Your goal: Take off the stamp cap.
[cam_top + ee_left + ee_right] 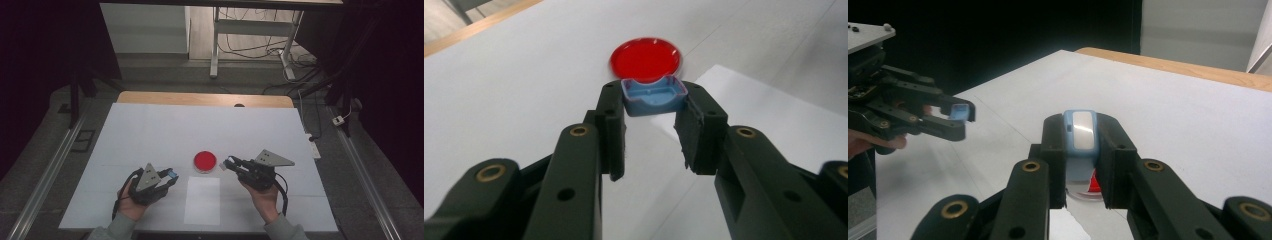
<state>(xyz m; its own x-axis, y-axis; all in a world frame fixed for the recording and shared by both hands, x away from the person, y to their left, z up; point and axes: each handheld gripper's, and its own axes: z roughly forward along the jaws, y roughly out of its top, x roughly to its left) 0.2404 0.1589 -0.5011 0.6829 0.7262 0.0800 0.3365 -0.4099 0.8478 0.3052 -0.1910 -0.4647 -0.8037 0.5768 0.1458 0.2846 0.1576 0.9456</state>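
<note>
In the right gripper view, the red round dish point(1088, 187) is mostly hidden behind the right gripper's point(1081, 150) own jaws and the light-blue piece with a pale face point(1082, 131) clamped between them; only a red sliver and a clear rim are seen below that piece. What this piece is cannot be told. In the high view both blue pieces are too small to be made out, seen as pale-blue specks at the jaw tips. The person's forearms are cut off by the bottom edge there.

The left gripper point(651, 102) is clenched on a small blue tray-like piece point(654, 95), gripped by its two sides with the hollow side facing the camera. No contents are seen in that hollow. In the left gripper view the far edge of the blue piece overlaps the near rim of the red dish point(646, 57), so the gap between them cannot be judged.

In the high view the red dish point(205, 161) is seen lying on the white table cover point(150, 135), between the two grippers, with the right gripper point(226, 163) just beside it and the left gripper point(172, 175) near it. The dish is red all over; whether that is its contents or its base cannot be told. A white sheet point(202, 200) is laid flat just below the dish.
</note>
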